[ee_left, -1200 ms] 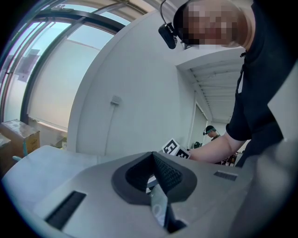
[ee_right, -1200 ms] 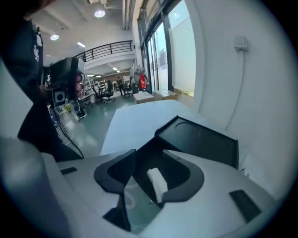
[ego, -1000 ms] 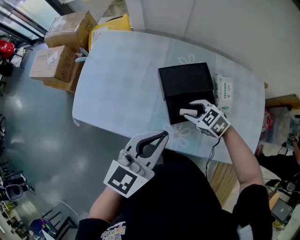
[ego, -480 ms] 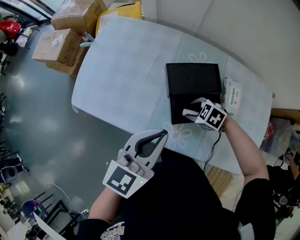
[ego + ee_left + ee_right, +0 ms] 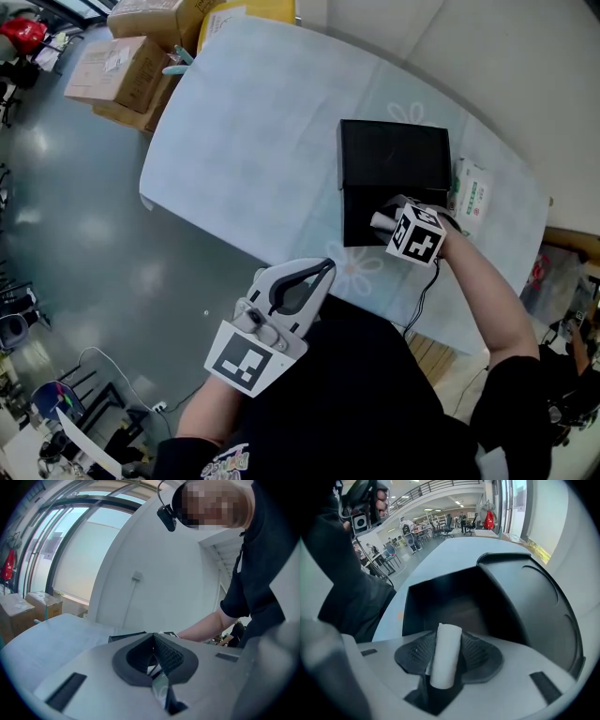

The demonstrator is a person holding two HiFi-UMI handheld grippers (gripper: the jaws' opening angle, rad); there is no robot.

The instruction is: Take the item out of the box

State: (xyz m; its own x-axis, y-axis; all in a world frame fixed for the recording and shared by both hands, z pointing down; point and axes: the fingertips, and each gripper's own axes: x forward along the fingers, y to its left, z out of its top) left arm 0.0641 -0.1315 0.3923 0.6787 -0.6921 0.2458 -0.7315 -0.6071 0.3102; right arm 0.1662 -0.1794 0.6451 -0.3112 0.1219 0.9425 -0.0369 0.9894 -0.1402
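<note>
A black box (image 5: 367, 223) lies open on the light blue table (image 5: 253, 141), its lid (image 5: 394, 155) folded back on the far side. My right gripper (image 5: 382, 223) hovers over the box's near half, shut on a white roll (image 5: 379, 221). In the right gripper view the white roll (image 5: 446, 651) stands between the pads (image 5: 476, 654), with the dark, open box (image 5: 445, 604) just beyond. My left gripper (image 5: 317, 272) is held near my body, off the table's near edge, shut with nothing in it. The left gripper view shows the left gripper (image 5: 157, 660) shut and the box (image 5: 126, 636) far ahead.
A green and white packet (image 5: 472, 192) lies right of the box. Cardboard boxes (image 5: 122, 66) and a yellow box (image 5: 248, 11) stand on the floor past the table's far left corner. The grey floor (image 5: 75, 244) lies left of the table.
The right gripper has turned over the box so its marker cube faces up, and it has drawn slightly toward me. The left gripper has stayed put.
</note>
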